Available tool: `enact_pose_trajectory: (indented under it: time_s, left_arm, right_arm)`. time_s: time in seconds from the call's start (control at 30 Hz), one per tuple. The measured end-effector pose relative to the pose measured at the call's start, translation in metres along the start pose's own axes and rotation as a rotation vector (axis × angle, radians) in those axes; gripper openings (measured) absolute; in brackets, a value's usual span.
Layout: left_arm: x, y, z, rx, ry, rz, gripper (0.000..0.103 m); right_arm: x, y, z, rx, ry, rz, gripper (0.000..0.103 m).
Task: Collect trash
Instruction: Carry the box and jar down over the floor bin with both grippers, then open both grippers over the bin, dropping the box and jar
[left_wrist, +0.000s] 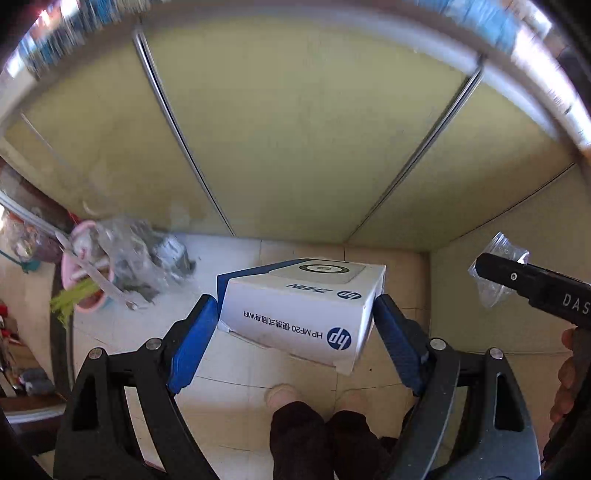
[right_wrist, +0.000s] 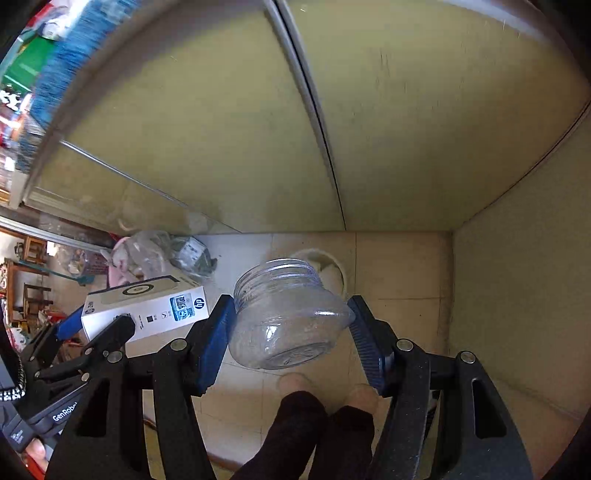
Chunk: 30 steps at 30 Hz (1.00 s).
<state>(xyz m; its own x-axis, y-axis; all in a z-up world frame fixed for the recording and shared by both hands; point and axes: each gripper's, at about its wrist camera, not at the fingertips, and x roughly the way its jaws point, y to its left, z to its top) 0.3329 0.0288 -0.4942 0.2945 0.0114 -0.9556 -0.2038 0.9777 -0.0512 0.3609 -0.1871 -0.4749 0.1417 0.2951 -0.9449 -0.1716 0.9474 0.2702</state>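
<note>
A white and blue HP box (left_wrist: 303, 314) hangs above the tiled floor, and my left gripper (left_wrist: 295, 301) is shut on it with a blue pad on each end. In the right wrist view a clear plastic jar (right_wrist: 291, 321) lies on its side between the blue pads of my right gripper (right_wrist: 291, 301), which is shut on it. That view also shows the box (right_wrist: 147, 310) at left. In the left wrist view, a black finger (left_wrist: 517, 280) of the right gripper shows at right, with the jar (left_wrist: 495, 273) behind it.
Olive cabinet doors (left_wrist: 295, 129) rise ahead, and a side panel (right_wrist: 517, 295) closes the right. A pink basin (left_wrist: 85, 266) and a crumpled clear bag (left_wrist: 136, 254) of rubbish sit on the floor at left. A pale round rim (right_wrist: 332, 262) lies behind the jar. The person's dark trouser legs (left_wrist: 317, 435) are below.
</note>
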Motion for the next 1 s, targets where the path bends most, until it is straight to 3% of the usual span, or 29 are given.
enact_pose_trajectory:
  time_s: [0.23,0.5,0.63,1.0]
  left_arm:
    - [0.117,0.011,-0.025,-0.069,0.029,0.001,0.085]
    - [0.207,0.036,-0.054,-0.109,0.016,0.019,0.085]
    - [0.235,0.043,-0.062,-0.119,0.000,0.028,0.085]
    - [0.287,0.040,-0.077,-0.114,-0.001,0.024,0.085]
  right_arm:
    - [0.127,-0.033,-0.011,-0.025,0.070,0.003,0.059]
    - [0.262,-0.038,-0.030,-0.043,0.144,0.037,0.059]
    - [0.308,-0.039,-0.040,-0.095,0.171,0.033,0.059]
    - [0.359,-0.042,-0.057,-0.196,0.215,0.024,0.059]
